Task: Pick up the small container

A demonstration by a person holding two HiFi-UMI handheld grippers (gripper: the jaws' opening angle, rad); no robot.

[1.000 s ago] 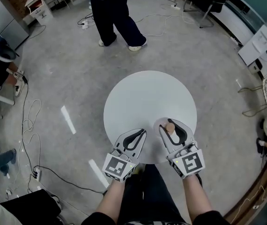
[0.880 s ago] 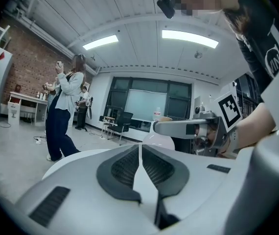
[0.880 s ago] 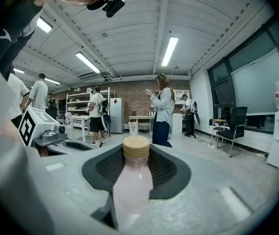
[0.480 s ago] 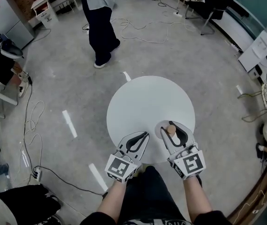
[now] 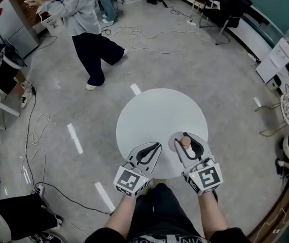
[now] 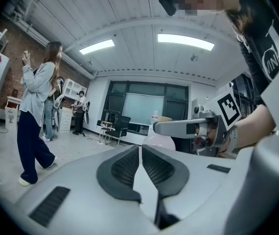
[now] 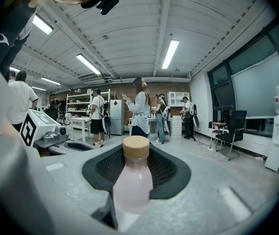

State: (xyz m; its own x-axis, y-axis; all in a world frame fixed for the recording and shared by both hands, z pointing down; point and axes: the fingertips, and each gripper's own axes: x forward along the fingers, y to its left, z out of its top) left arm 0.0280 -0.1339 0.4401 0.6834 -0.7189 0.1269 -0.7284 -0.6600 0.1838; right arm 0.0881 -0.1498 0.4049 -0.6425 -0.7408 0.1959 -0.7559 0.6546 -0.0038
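Both fingers (image 7: 171, 173) of the right gripper (image 5: 187, 139) clamp the small container (image 7: 132, 182); left gripper (image 5: 153, 147) fingers closed.

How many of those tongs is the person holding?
2. The left tongs, shut and empty, are at the round table's near edge. The right tongs, beside them, grip the small container.

Pale pink small container (image 7: 132, 185), tan cap (image 7: 136, 147); white round table (image 5: 157, 116); grey floor (image 5: 210, 59)

Lab-style workspace: concrete floor (image 5: 225, 80), loose cables (image 5: 157, 48), office chair (image 7: 229, 126), shelving (image 7: 78, 106), brick wall (image 6: 12, 67).
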